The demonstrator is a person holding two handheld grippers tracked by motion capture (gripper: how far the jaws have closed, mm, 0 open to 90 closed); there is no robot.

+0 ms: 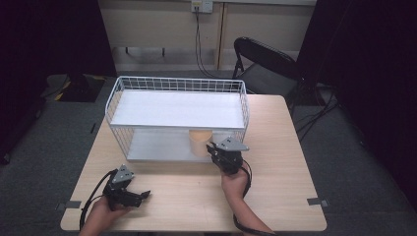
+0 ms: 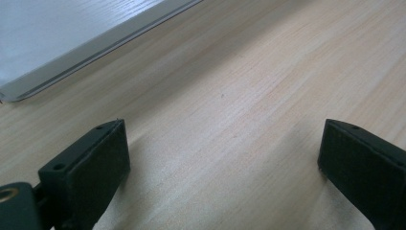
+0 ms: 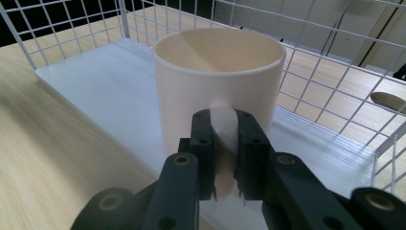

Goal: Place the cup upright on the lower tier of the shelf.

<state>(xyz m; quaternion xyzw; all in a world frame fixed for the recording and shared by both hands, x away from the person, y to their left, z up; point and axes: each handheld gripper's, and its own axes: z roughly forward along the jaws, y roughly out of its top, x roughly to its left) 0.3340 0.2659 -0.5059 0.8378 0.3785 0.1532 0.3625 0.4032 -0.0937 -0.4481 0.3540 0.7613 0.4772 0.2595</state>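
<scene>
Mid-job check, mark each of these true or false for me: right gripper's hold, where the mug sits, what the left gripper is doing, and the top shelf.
1. The right gripper has its jaws shut on the mug's handle. True.
2. The mug lies tipped on its side on the bare table. False: it stands upright on the lower shelf of the wire rack.
3. The left gripper has its jaws open over the wooden table, with nothing between them. True.
4. A second mug stands on the rack's top shelf. False: nothing stands on that shelf.
5. The left gripper is holding the rack steady. False: it sits apart from the rack, near the table's front edge.
</scene>
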